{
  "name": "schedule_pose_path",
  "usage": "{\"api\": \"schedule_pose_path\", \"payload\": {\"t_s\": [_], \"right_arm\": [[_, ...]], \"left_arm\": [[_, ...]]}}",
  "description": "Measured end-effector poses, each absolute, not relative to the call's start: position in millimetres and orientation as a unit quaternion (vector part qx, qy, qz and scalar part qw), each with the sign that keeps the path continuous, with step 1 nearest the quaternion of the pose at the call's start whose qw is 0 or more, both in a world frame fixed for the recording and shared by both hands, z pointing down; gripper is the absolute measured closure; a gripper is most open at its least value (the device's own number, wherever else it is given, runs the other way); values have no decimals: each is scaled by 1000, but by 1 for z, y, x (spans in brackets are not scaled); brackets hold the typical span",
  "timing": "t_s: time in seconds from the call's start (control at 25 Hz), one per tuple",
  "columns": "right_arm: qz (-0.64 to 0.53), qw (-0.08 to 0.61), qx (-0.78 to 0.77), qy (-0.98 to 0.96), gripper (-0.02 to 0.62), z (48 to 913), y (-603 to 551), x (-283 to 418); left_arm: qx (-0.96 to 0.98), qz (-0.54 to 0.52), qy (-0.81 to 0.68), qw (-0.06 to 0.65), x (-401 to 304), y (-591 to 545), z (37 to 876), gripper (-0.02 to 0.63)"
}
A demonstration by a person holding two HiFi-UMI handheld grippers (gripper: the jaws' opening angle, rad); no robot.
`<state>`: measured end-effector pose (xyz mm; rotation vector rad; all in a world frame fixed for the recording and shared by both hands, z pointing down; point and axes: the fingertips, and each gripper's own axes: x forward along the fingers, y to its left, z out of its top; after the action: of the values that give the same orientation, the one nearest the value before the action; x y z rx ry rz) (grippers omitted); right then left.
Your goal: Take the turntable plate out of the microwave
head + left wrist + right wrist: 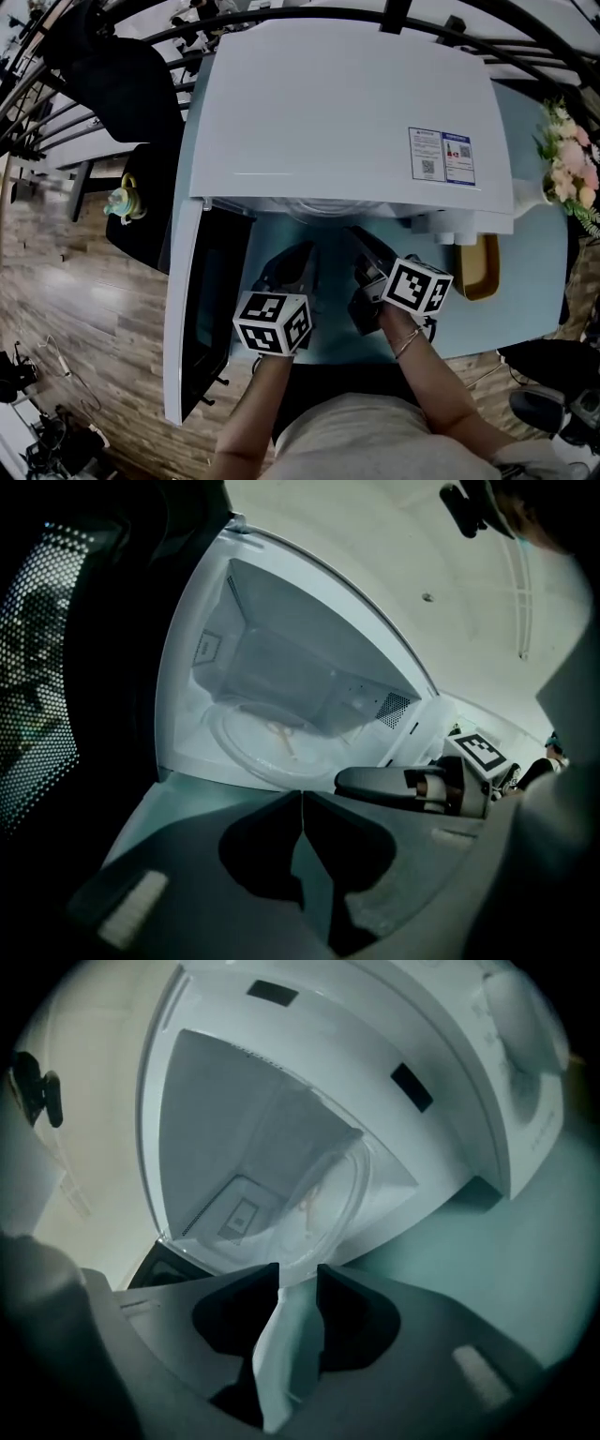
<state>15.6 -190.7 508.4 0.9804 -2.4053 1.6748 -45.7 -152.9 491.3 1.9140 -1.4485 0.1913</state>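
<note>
Wood-plank flooring runs along the left of the head view, beside a pale blue-green table (534,262). One white microwave (347,103) takes up the far side of that table, and its single door (202,300) hangs wide open past the table's left edge. One wooden tray (478,267) lies by the microwave's right front corner, and one bunch of flowers (567,164) stands at the table's right edge. Two grippers hover over the table's near edge in front of the opening, the left gripper (302,251) and the right gripper (364,242), side by side and apart. The microwave's top hides nearly all of the cavity from here.

From the left gripper view, the one turntable plate (272,747) lies flat on the cavity floor, and its roller support shows through the glass. The left gripper (302,794) has its fingers pressed together with nothing between them, short of the opening. The right gripper (356,782) reaches in from the right, also outside the cavity.

From the right gripper view, the scene is rolled over, so the turntable plate (333,1208) looks edge-on inside the microwave (450,1054). The right gripper (298,1274) has its fingers partly open. Only bare table shows in the gap, and the plate's rim sits just beyond the tips, untouched.

As I judge it, opening the door is done. The reach inside, the grip on the rim, the lift off the support and the pull out onto the table all remain.
</note>
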Motion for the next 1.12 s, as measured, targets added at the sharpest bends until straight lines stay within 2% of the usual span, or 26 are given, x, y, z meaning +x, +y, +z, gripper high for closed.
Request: {"api": "schedule_pose_path", "payload": {"t_s": [0.2, 0.36, 0.52, 0.68, 1.12], "right_arm": [[558, 14, 347, -754, 416, 521, -199, 15], [563, -2, 362, -743, 414, 525, -206, 14], [574, -21, 375, -728, 455, 530, -213, 12], [590, -40, 372, -715, 467, 531, -217, 8], [607, -50, 361, -706, 503, 528, -213, 13]], "left_arm": [[739, 73, -558, 370, -48, -153, 497, 602], [735, 74, -561, 373, -49, -152, 499, 600], [731, 70, -564, 378, -51, -151, 502, 591], [732, 56, -564, 378, -52, -154, 502, 580], [731, 32, -553, 399, -50, -157, 506, 468]]}}
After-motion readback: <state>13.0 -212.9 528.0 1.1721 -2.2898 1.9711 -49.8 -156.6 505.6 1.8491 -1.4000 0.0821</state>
